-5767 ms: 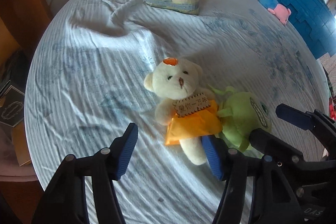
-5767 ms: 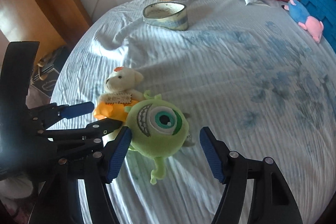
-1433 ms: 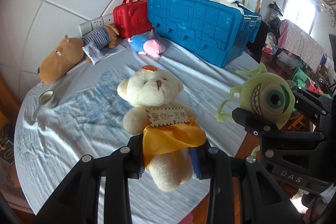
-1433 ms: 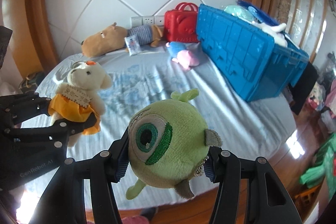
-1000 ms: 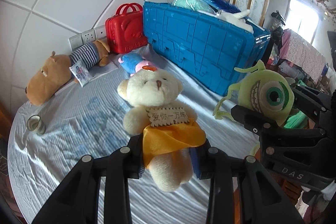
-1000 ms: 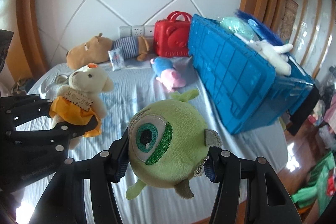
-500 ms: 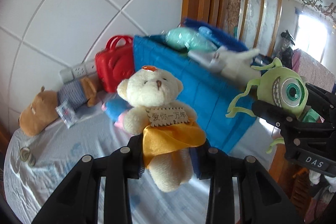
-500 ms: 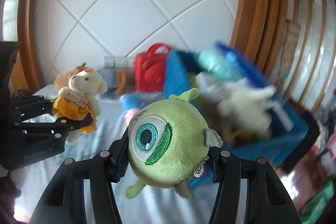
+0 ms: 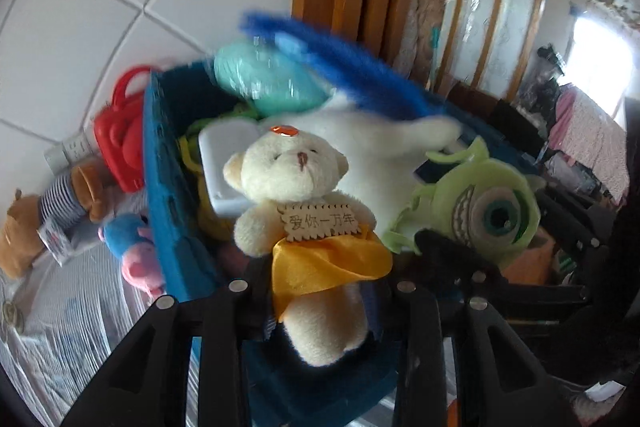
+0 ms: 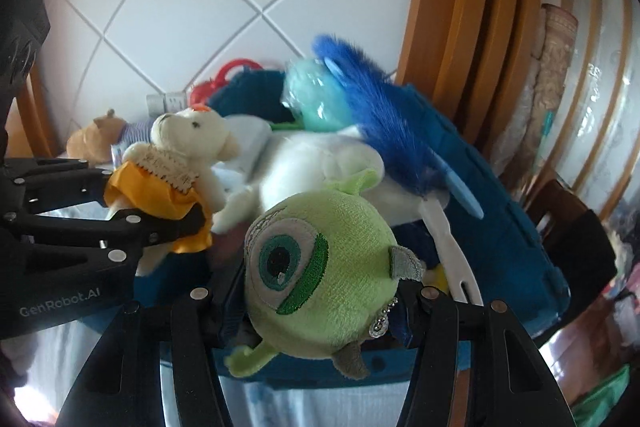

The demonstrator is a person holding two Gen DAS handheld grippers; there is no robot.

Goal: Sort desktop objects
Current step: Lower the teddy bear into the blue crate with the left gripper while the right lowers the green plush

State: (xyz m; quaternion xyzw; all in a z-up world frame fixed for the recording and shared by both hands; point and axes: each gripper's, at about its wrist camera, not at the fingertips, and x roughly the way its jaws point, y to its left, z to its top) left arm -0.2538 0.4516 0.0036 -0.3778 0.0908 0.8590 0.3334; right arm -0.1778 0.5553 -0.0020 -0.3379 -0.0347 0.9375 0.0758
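Blue bin [image 9: 168, 211] full of plush toys [image 9: 372, 151]

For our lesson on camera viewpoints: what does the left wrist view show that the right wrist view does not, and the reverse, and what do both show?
Only the left wrist view shows the blue and pink plush on the cloth beside the bin, and the bear's tag from the front.

Only the right wrist view shows the monster's ball chain.

Both show the bear in the left claw, the monster in the right claw, the blue bin, the white plush and the red case.
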